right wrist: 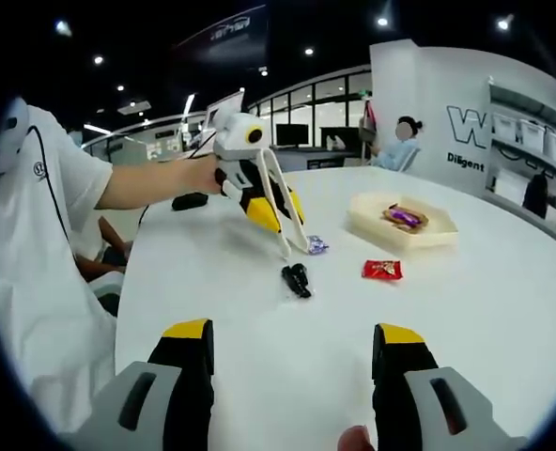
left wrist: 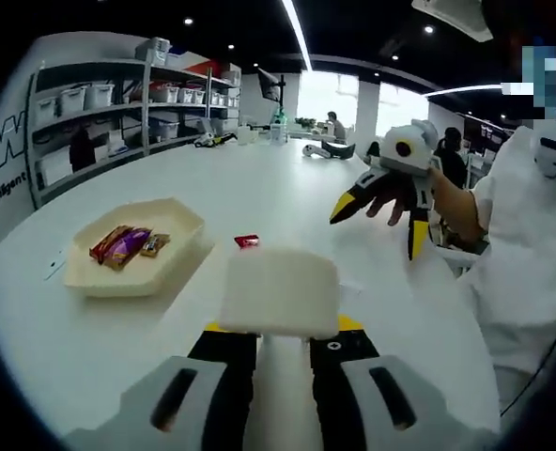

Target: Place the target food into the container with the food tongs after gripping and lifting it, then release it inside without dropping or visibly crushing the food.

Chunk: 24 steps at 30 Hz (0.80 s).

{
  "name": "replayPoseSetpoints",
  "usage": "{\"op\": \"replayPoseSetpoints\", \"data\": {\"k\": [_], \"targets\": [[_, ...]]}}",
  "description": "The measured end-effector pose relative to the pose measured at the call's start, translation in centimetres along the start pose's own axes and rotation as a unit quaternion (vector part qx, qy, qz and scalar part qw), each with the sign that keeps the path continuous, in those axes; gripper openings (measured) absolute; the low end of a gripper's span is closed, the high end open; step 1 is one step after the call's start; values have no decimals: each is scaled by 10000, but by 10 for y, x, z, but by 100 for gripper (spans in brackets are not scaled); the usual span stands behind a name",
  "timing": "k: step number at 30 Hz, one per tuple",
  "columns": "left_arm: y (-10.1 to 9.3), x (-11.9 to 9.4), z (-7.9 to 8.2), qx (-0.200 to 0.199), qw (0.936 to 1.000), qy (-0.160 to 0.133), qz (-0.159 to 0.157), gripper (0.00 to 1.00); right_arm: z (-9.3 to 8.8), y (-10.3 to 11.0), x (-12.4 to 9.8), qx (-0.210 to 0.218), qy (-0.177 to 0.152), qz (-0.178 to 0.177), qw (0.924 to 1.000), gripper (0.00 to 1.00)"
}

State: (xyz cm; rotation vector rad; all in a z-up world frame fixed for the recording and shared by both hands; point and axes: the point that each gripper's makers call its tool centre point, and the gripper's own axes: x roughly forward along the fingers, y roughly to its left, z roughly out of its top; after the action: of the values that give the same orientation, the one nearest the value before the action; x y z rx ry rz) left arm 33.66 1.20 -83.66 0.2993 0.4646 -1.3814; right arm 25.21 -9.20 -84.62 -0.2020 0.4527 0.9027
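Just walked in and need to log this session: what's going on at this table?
A person holds a gripper in each hand over a white table. The left gripper works white food tongs, whose tips pinch a small purple-wrapped candy at the tabletop. The right gripper hangs open, holding nothing. A red-wrapped candy lies loose near the beige container, which already holds a few wrapped candies. A small black object lies by the tongs.
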Motion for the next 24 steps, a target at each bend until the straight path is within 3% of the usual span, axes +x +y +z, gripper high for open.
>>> {"op": "replayPoseSetpoints", "data": {"k": [9,16,24], "targets": [[5,0,10,177,9997,-156,94,21,-1,-1,-2,20,-4,-23,10000,66],[19,-12,15,391,9980,-256,415,21,0,-1,-2,21,-21,-23,10000,66],[24,-8,7,582,9968,-30,544,21,0,0,-1,16,-22,-5,10000,66]]}}
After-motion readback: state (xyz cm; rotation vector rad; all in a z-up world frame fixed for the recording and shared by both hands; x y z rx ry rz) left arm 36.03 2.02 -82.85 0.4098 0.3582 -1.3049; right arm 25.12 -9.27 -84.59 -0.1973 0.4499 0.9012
